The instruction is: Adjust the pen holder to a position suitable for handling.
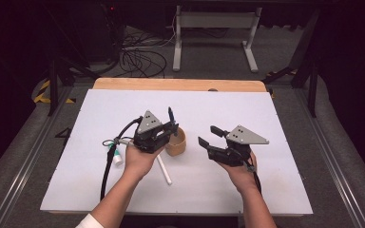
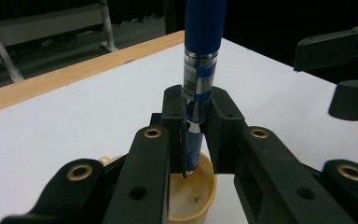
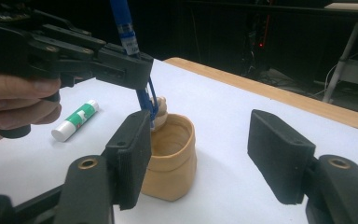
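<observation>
The left gripper [image 1: 170, 124] is clamped tight on a blue pen [image 2: 201, 56], holding it upright with the tip pointing down into the tan cup [image 1: 176, 142]. From the left gripper view you can see the pen's lower end [image 2: 192, 156] sitting just over the cup's rim [image 2: 209, 186], inside the opening, though whether the tip actually touches the cup's inside I can't tell.

The right gripper [image 1: 210, 135] sits off to the right of the cup, well apart from it, jaws spread about halfway with nothing between them. In the right gripper view the cup [image 3: 173, 156] shows just past the left one of its two pads [image 3: 135, 154].

Other stuff around the cup: a glue stick [image 3: 76, 120] with a green and white label lies on the white table [image 1: 275, 156] on the far side of the left gripper from the cup, and a white stick-like thing [image 1: 164, 172] lies on the table just in front of the cup, partly under the left hand [image 1: 140, 161].
</observation>
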Tool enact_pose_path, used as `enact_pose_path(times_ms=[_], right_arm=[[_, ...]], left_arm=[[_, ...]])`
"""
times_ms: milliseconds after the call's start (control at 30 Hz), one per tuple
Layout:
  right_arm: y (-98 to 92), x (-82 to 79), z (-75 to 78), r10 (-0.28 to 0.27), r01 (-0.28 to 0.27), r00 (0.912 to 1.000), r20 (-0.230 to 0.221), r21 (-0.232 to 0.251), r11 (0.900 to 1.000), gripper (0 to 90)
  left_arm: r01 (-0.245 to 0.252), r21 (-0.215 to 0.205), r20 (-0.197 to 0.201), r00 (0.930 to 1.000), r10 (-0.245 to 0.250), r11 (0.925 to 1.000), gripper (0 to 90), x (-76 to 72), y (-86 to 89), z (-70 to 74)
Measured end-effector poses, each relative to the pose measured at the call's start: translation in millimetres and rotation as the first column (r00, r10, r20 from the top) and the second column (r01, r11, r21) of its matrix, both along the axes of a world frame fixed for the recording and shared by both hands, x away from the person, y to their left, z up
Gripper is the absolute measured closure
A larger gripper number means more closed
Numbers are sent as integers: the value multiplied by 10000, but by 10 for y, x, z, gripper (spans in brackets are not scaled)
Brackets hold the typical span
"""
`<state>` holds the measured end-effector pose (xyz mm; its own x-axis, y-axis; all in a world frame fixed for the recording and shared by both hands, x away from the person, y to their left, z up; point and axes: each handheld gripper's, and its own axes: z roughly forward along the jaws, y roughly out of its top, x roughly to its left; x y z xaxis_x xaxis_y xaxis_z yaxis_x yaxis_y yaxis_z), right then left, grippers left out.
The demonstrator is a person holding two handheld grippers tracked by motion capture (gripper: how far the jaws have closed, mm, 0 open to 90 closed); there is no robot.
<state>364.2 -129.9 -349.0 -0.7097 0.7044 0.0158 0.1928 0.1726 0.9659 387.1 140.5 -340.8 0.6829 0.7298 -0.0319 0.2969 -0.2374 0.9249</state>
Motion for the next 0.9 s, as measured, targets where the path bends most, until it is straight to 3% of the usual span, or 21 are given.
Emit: enact_pose_path(times_ms=[433, 900], right_arm=[[-8, 2, 1, -96, 96, 10000, -24, -63, 9999, 401], [-3, 3, -3, -103, 102, 9999, -83, -97, 9999, 401]], left_arm=[[-32, 40, -216, 9998, 33, 10000, 787, 172, -7, -101], [-69, 159, -394, 9992, 75, 9999, 783, 230, -34, -158]])
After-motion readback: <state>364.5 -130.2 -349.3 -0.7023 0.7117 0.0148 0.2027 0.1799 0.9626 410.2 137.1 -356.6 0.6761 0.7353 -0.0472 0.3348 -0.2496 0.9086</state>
